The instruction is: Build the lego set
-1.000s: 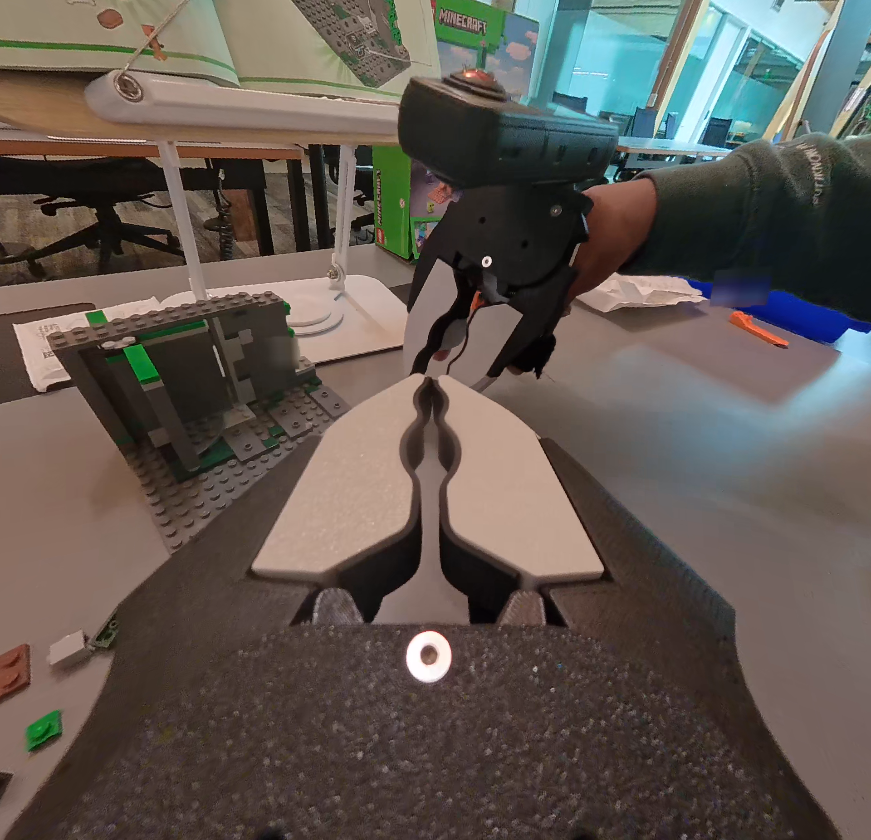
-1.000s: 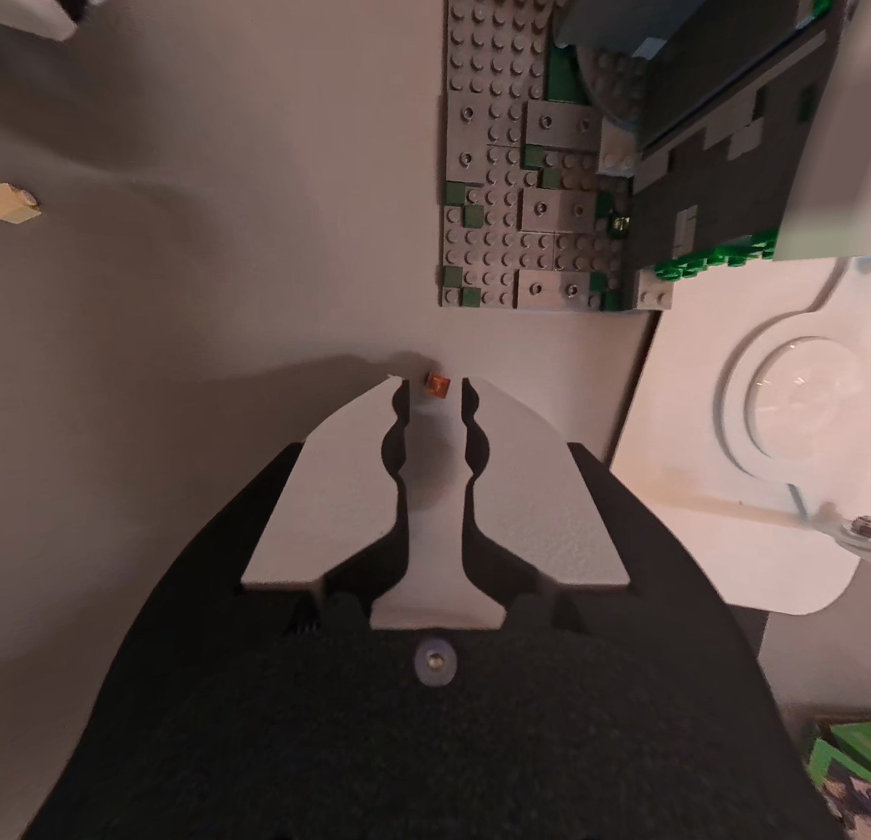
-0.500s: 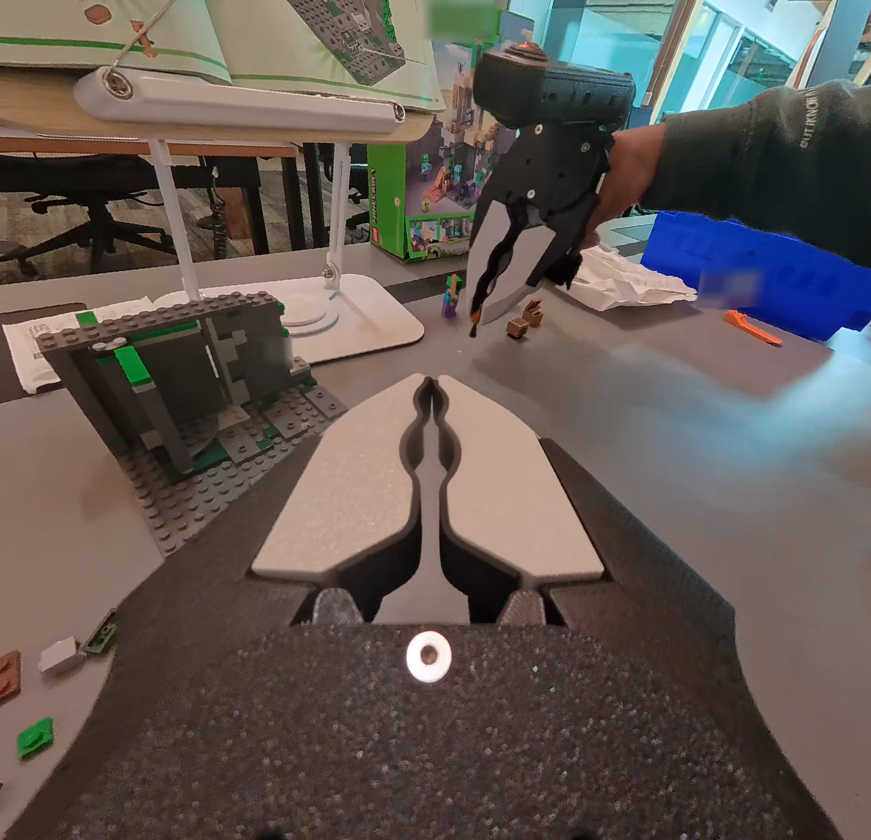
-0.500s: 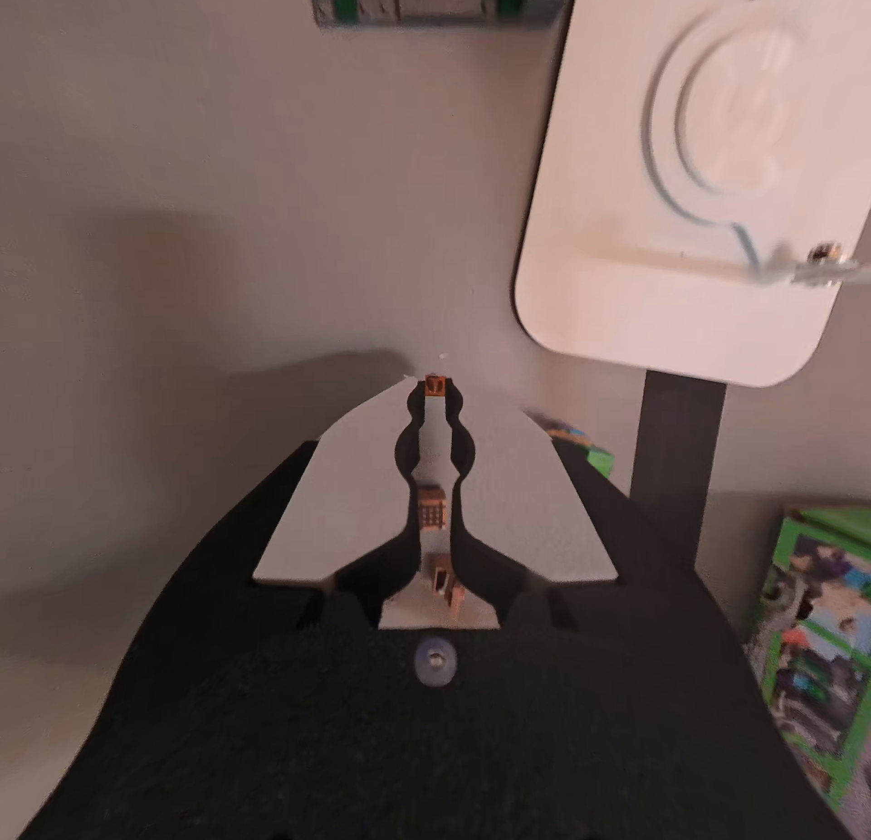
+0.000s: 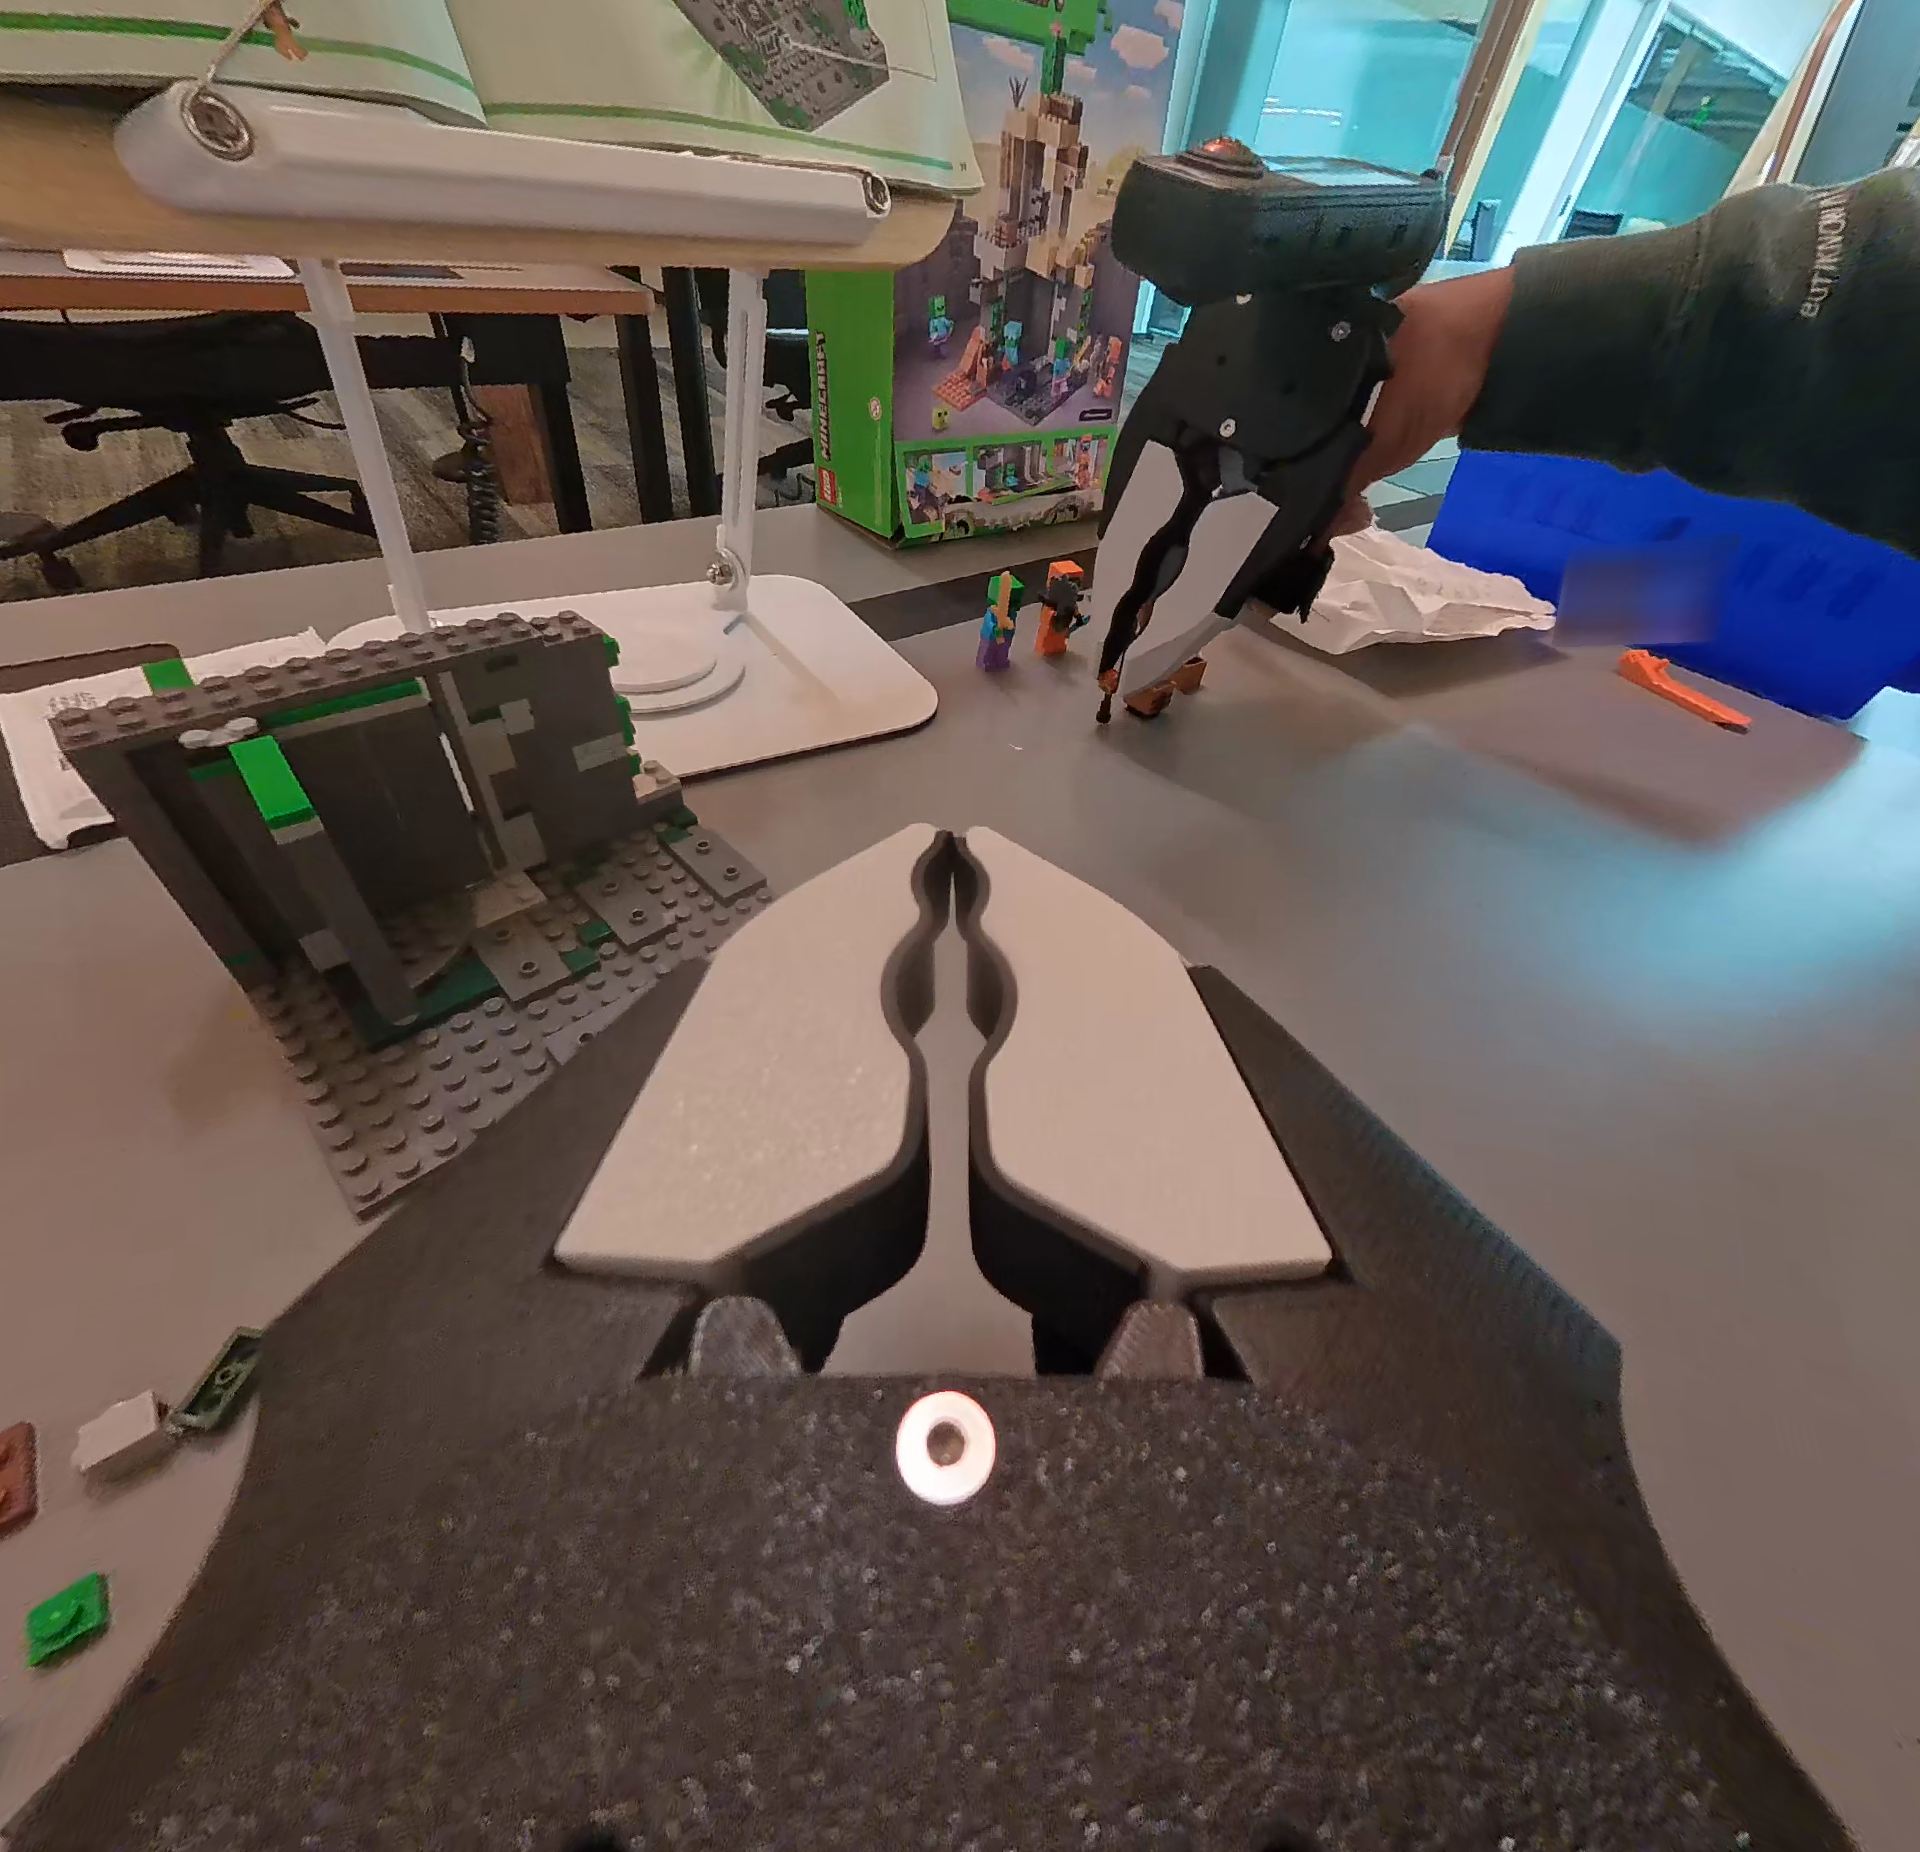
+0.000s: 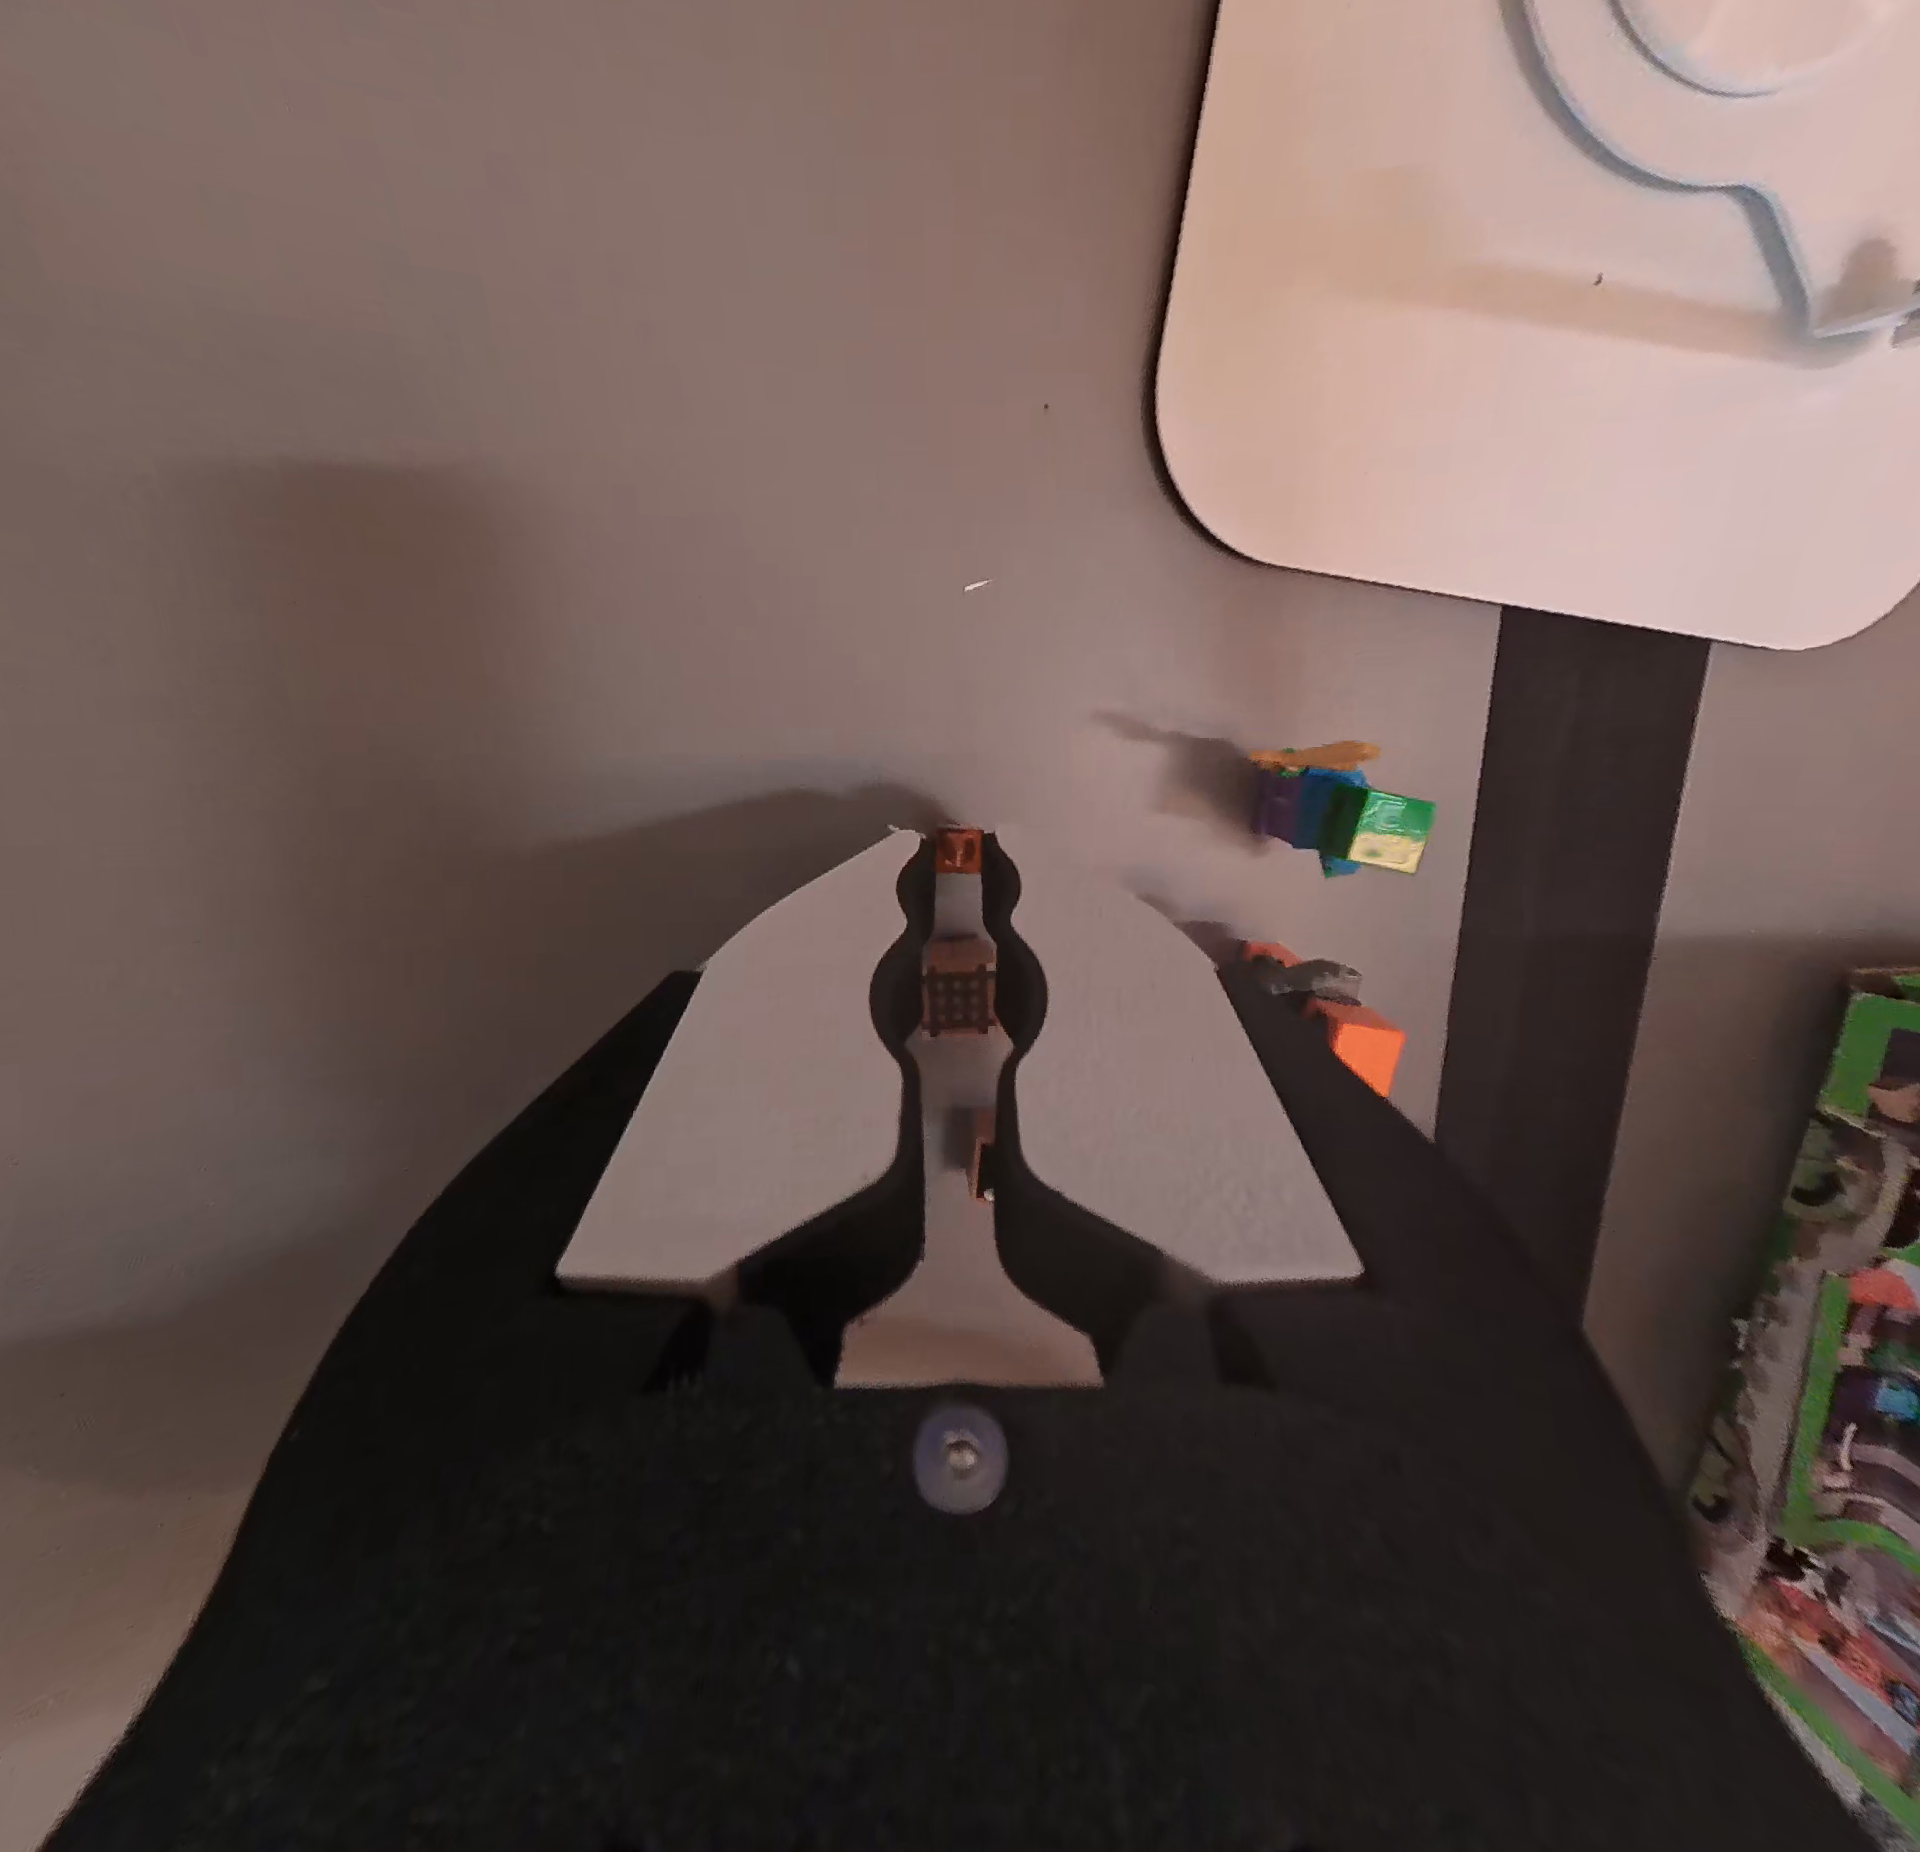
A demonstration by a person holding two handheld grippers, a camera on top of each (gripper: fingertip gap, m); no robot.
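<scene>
The grey and green lego build (image 5: 416,815) stands on its baseplate at the left of the left wrist view. My left gripper (image 5: 951,846) is shut and empty, low over the table, right of the build. My right gripper (image 6: 958,844) is shut on a small orange-brown piece (image 6: 958,857) at its fingertips. It also shows in the left wrist view (image 5: 1110,696), held by a hand and pointing down at the table near two minifigures (image 5: 1000,623). Two brown bricks (image 6: 961,997) lie on the table under its fingers.
A white stand base (image 5: 810,659) with the instruction booklet above it sits behind the build. The set's green box (image 5: 987,348), crumpled paper (image 5: 1423,597), a blue bin (image 5: 1662,576) and an orange tool (image 5: 1683,690) are at the back right. Loose pieces (image 5: 68,1615) lie front left. The left gripper's tips are roughly 25 cm from the right gripper's.
My right gripper closed on the small orange-brown piece and carried it away from the build to the far side by the minifigures. My left gripper has stayed shut and nearly still.
</scene>
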